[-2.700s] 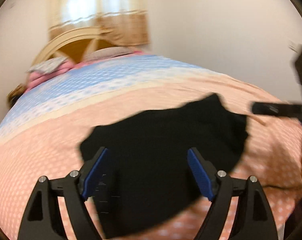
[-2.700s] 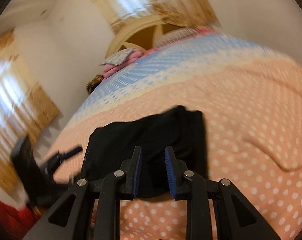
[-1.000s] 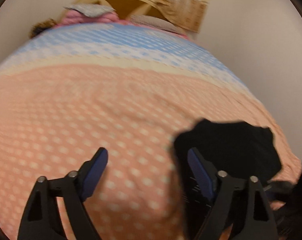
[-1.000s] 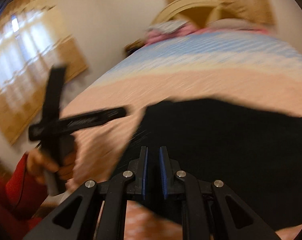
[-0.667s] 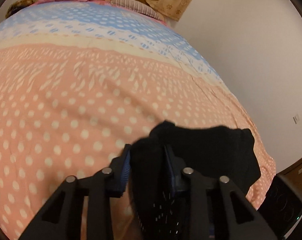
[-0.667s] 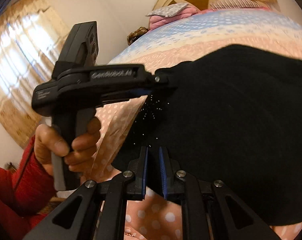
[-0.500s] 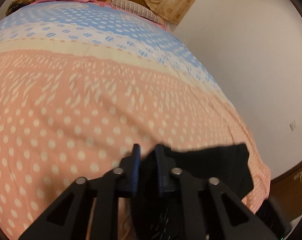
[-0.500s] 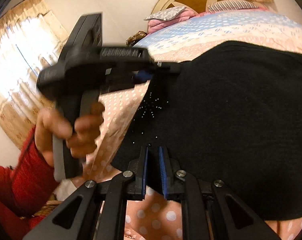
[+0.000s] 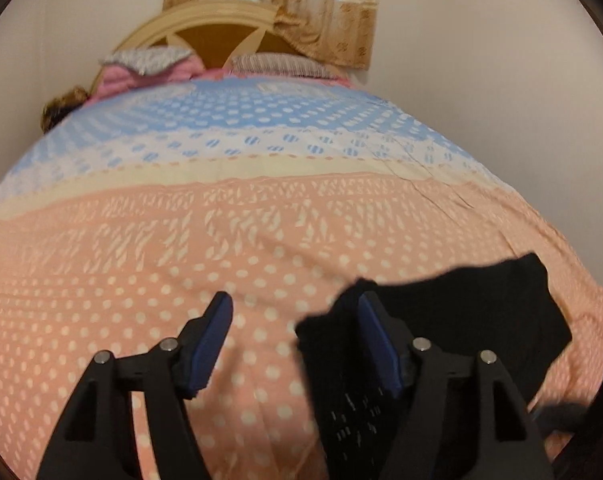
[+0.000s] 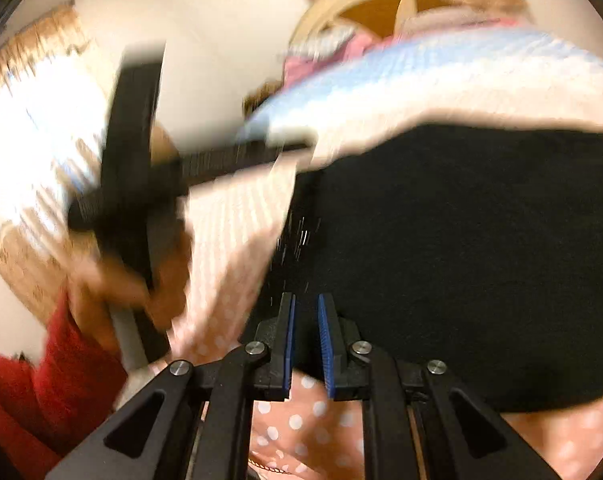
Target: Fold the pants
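- Lying as a compact dark bundle on the bed, the pants (image 9: 473,312) fill the lower right of the left wrist view, so I judge the folding well along, with perhaps a last fold or some smoothing left.
- Starting at the left of that view, the bedspread (image 9: 141,264) is bare peach with white dots; blue and cream bands run across it higher up.
- The left tool (image 9: 295,334) sits at lower centre with its jaws wide apart and nothing between them; its right finger overlaps the near left corner of the pants, though whether it touches I cannot tell.
- Pillows (image 9: 149,60), a headboard (image 9: 221,32) and a curtain (image 9: 325,12) sit along the top; none stands in the way.
- In the blurred right wrist view, the left tool's body and the hand (image 10: 117,280) holding it cross the left side.
- The right tool (image 10: 304,338), lower centre, has its jaws narrow, at the near edge of the pants; whether cloth is pinched I cannot tell.
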The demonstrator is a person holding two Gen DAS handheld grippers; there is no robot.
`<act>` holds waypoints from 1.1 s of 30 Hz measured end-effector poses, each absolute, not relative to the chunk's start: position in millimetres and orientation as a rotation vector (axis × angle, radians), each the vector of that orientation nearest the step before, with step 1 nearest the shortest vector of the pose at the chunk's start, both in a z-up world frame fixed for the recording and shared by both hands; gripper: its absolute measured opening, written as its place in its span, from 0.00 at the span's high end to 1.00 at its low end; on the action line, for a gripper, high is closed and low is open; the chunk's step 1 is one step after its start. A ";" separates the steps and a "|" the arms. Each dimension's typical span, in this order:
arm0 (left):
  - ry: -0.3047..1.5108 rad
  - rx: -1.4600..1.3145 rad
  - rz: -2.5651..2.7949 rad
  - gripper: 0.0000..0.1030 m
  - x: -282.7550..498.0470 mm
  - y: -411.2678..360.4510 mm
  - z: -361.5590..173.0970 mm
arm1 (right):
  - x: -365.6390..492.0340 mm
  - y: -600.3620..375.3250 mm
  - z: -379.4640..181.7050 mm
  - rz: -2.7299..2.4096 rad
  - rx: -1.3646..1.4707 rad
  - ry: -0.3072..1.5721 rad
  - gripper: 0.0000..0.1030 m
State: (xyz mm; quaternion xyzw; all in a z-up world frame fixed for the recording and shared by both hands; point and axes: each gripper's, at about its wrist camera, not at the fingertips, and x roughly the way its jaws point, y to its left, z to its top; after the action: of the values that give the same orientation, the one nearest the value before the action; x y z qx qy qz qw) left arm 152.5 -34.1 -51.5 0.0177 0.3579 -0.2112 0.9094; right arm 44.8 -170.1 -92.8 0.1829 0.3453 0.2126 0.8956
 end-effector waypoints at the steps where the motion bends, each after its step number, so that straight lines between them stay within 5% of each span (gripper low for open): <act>1: 0.724 0.048 -0.443 0.33 144.7 -34.9 -51.8 | 35.8 -185.8 -80.7 0.391 0.381 0.663 0.88; 2: 0.722 0.049 -0.441 0.31 142.7 -36.3 -52.2 | 27.3 -205.2 -69.2 0.322 0.379 0.613 0.83; 4: 0.728 0.049 -0.450 0.25 139.3 -40.8 -56.1 | 14.1 -241.3 -55.3 0.187 0.386 0.539 0.41; 5: 0.745 0.055 -0.453 0.25 139.6 -44.8 -60.5 | 6.4 -265.9 -49.8 0.097 0.403 0.498 0.11; 6: 0.758 0.062 -0.448 0.25 139.8 -48.0 -62.6 | -0.5 -285.9 -47.2 0.028 0.429 0.464 0.08; 13: 0.854 0.023 -0.414 0.25 139.3 -55.4 -84.7 | 7.8 -356.8 -84.5 -0.110 0.608 0.580 0.08; 18: 0.882 0.005 -0.366 0.06 136.0 -54.6 -95.4 | 16.8 -338.1 -103.9 -0.121 0.556 0.663 0.08; 22: 0.913 -0.065 -0.358 0.03 134.1 -48.2 -103.8 | 16.1 -328.0 -112.2 -0.122 0.524 0.692 0.09; 27: 0.917 -0.028 -0.358 0.03 127.1 -53.3 -102.2 | 8.1 -311.3 -112.6 -0.137 0.432 0.730 0.34; 33: 0.940 -0.025 -0.373 0.03 123.4 -57.8 -102.2 | 6.1 -305.6 -110.0 -0.120 0.425 0.729 0.51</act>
State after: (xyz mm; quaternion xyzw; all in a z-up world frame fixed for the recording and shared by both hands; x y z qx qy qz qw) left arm 123.4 -57.8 -102.2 -0.0122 0.4504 -0.1785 0.8747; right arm 6.1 -305.6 -110.0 0.2063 0.3536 -0.0580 0.9105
